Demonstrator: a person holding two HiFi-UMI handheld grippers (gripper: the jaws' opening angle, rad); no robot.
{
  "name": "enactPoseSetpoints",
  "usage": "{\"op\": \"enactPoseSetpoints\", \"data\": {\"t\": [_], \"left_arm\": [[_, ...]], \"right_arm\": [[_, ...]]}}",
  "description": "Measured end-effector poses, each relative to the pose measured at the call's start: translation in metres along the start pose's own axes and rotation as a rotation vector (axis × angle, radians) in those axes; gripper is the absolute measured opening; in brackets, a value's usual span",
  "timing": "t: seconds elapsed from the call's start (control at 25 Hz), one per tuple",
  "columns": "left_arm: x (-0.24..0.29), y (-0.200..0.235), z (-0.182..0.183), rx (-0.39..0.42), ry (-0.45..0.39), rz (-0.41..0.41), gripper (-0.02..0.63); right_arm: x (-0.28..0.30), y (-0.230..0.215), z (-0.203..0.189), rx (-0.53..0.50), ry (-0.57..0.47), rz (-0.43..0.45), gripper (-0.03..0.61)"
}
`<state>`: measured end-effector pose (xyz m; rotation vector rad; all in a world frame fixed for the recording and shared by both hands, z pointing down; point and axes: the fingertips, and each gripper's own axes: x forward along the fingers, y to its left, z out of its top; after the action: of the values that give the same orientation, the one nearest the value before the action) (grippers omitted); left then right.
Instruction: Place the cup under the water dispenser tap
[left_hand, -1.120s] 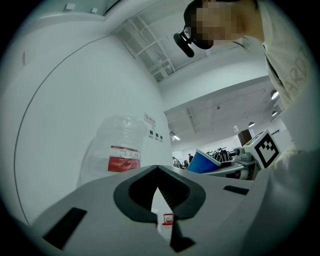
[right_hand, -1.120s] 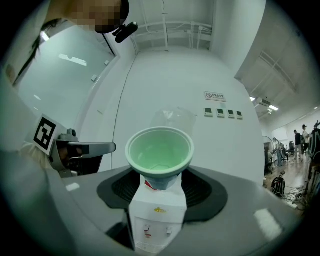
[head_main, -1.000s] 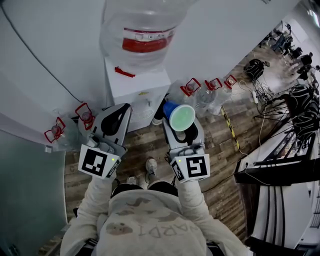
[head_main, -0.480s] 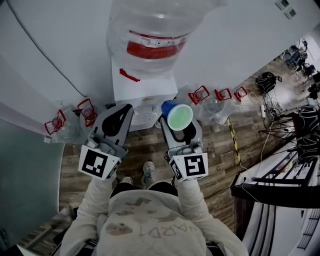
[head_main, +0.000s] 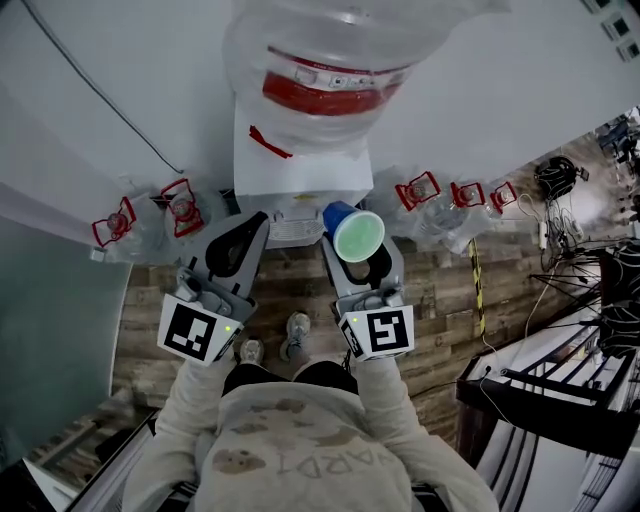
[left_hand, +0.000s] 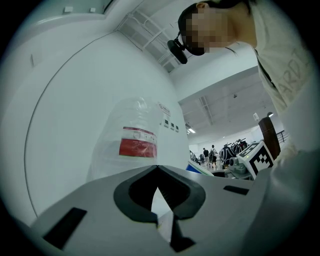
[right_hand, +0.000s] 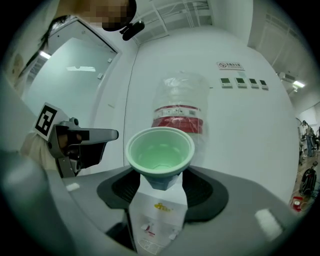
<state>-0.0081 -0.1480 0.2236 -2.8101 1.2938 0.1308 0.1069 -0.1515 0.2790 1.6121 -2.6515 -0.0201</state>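
Observation:
A blue cup (head_main: 358, 233) with a pale green inside stands upright, and my right gripper (head_main: 357, 250) is shut on its base. In the right gripper view the cup (right_hand: 160, 152) sits right in front of the white water dispenser (right_hand: 157, 215), above its small taps (right_hand: 147, 228). The dispenser (head_main: 300, 170) carries a large clear bottle (head_main: 330, 60) with a red label. My left gripper (head_main: 250, 222) hangs level beside the right one, shut and holding nothing. In the left gripper view its jaws (left_hand: 162, 220) meet below the bottle (left_hand: 132, 145).
Spare water bottles with red handles stand on the wood floor left (head_main: 180, 210) and right (head_main: 420, 190) of the dispenser. Desks and cables (head_main: 560, 350) fill the right side. A white wall is behind, and the person's shoes (head_main: 297, 330) are below the grippers.
Both grippers have moved toward the dispenser and a little lower. It now sits closer and more central. The cup stays in the right gripper.

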Motion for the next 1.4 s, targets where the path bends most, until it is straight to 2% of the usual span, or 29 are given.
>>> {"op": "enactPoseSetpoints", "data": {"t": [0.6, 1.4], "left_arm": [[0.005, 0.013, -0.059, -0.048, 0.09, 0.031, 0.005], [-0.015, 0.002, -0.142, -0.1, 0.172, -0.046, 0.005]], "right_arm": [[0.021, 0.007, -0.075, 0.024, 0.065, 0.076, 0.262], [0.024, 0.023, -0.198, 0.098, 0.152, 0.017, 0.262]]}}
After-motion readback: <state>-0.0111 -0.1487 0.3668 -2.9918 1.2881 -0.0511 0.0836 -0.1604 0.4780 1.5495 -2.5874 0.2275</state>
